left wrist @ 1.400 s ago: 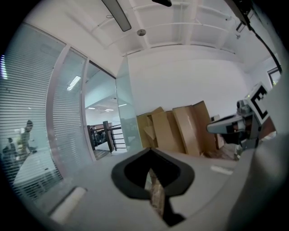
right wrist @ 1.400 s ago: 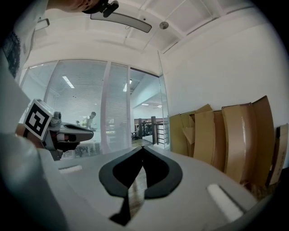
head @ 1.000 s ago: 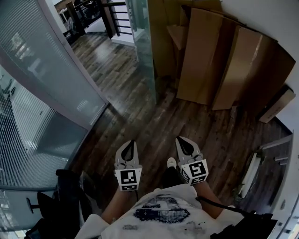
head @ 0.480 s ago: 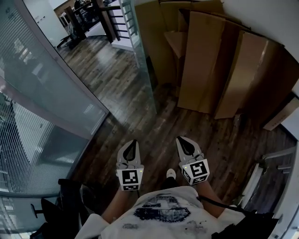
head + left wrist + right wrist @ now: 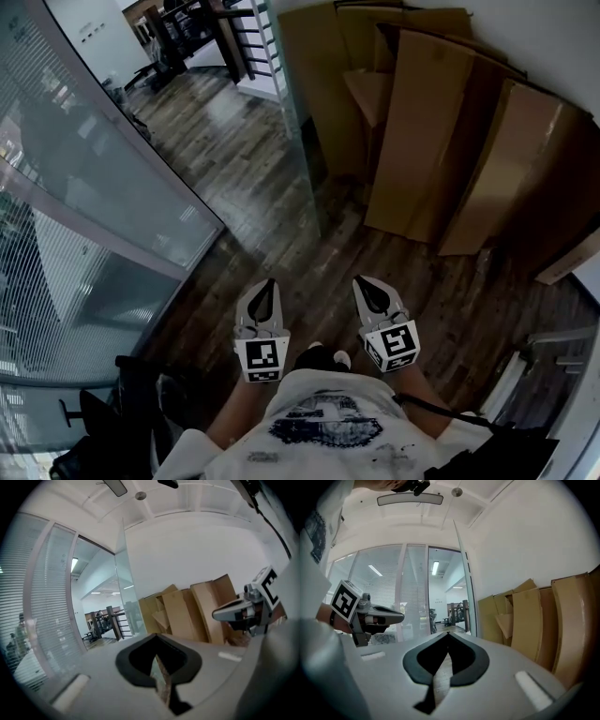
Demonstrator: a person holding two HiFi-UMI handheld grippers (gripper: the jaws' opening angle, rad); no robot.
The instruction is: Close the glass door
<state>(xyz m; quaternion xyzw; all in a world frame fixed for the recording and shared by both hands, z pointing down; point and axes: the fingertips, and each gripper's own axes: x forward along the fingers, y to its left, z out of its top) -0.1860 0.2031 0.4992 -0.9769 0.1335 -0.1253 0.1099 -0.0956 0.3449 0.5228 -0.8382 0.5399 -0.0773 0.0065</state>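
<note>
1. Looking steeply down from the head, a person stands on a dark wooden floor (image 5: pixel 272 234). The left gripper (image 5: pixel 265 283) and right gripper (image 5: pixel 361 280) are side by side, each with jaws pressed together and holding nothing.
2. The glass door (image 5: pixel 300 141) stands open ahead, edge-on and well apart from both grippers. It is near cardboard sheets (image 5: pixel 441 141) that lean on the wall.
3. This looks like the approach. Next, a gripper must reach the door's free edge and push it shut; no handle is visible.
</note>
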